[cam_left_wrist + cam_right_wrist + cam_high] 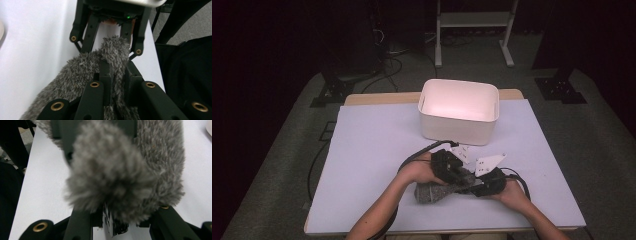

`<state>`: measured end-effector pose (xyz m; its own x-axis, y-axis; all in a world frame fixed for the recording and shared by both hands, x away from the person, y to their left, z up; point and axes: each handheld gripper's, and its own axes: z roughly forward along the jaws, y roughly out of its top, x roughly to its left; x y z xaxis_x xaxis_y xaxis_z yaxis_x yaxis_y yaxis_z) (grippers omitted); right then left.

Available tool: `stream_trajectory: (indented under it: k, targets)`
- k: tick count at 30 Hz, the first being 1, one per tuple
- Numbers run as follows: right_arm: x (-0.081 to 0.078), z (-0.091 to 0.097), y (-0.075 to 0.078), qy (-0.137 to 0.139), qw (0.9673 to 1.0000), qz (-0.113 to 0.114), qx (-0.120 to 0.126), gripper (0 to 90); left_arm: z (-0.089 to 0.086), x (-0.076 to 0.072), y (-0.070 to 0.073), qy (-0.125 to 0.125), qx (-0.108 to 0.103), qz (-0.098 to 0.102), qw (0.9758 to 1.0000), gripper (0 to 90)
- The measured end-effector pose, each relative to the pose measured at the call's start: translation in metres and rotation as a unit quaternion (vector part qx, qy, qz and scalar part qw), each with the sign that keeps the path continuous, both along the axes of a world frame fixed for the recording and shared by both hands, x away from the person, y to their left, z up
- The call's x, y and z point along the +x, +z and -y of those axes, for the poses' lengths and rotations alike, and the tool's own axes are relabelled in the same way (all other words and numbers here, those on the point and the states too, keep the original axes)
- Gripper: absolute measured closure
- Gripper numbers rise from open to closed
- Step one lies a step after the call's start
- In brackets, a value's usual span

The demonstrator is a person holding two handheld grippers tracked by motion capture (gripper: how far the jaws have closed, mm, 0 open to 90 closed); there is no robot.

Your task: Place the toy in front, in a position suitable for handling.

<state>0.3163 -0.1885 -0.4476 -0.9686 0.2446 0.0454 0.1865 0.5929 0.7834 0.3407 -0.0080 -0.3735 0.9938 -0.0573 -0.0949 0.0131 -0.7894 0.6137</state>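
Both forearms reach in low over the desk (372,150), the white bin (458,111) standing beyond them. Between the hands lies the grey fuzzy cloth (432,192), its long axis running left to right. Left hand-held gripper (117,68) and right hand-held gripper (110,220) each clamp an end, facing each other.

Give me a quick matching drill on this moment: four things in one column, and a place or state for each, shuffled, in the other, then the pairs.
Things:
1. grey fuzzy cloth
2. white bin
3. left gripper
4. lilac table cover

Places or states:
A. stands at the far side of the table, open top
B. shut on a fold of the fuzzy material
C. held between both grippers at the near edge
D. spread flat under everything

Pairs: 1-C, 2-A, 3-B, 4-D
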Motion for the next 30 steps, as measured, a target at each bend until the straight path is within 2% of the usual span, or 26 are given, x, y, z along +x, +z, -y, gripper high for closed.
stream_trajectory:
  k: [4,7,12,15,19,27,30]
  targets:
    - [0.001,0.000,0.000,0.000,1.0000,-0.002,0.001,64.5,-0.018,0.001,0.001,0.021,0.005,0.007,0.9997,79.7]
    - [0.001,0.000,0.000,0.000,1.0000,0.000,0.001,64.5,-0.041,0.002,0.002,0.039,0.014,0.014,0.9990,79.6]
    - [0.001,0.000,0.000,0.000,1.0000,0.000,-0.001,64.4,-0.079,0.003,0.005,0.078,0.011,0.014,0.9968,79.5]
    - [0.001,-0.001,0.000,0.001,1.0000,0.002,-0.002,64.4,-0.096,0.003,0.003,0.092,0.003,0.007,0.9957,79.4]
    - [0.001,-0.001,0.000,0.001,1.0000,0.003,-0.002,64.4,-0.109,0.004,0.000,0.107,-0.003,0.003,0.9943,79.2]
    - [0.000,-0.001,0.000,0.001,1.0000,0.004,-0.005,64.4,-0.119,0.008,-0.007,0.116,-0.020,-0.010,0.9930,79.1]
    - [0.000,-0.001,0.000,0.001,1.0000,0.005,-0.008,64.5,-0.124,0.007,-0.010,0.125,-0.028,-0.014,0.9917,79.1]
